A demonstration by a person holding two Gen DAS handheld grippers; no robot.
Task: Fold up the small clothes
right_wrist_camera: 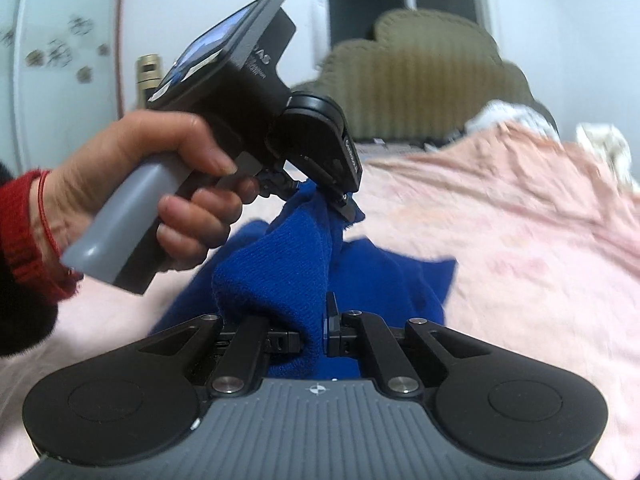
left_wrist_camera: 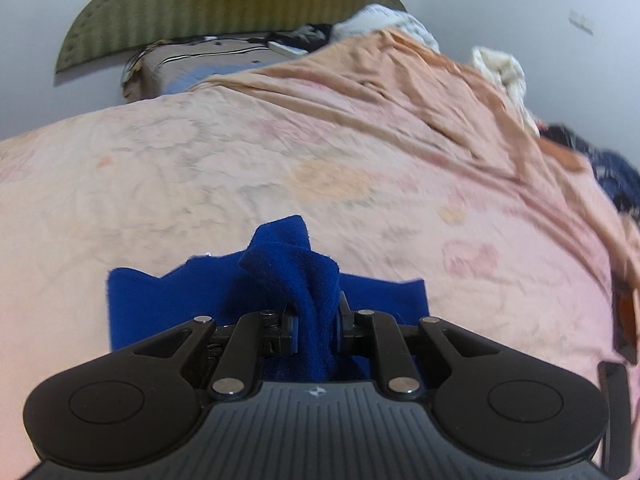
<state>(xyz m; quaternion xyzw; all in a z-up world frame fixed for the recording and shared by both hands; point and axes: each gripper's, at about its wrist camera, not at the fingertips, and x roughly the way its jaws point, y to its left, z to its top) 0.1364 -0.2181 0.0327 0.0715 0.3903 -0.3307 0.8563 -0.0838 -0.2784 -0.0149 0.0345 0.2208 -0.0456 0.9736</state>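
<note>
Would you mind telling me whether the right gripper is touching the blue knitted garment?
Touching. The right wrist view shows the right gripper shut on a fold of the blue garment, the knit pinched between both pads.

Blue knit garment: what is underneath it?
The blue knit garment, pinched by the left gripper and the right gripper, hangs partly lifted over the pink bedsheet. The sheet shows all around it; anything beneath its spread lower part is covered.
</note>
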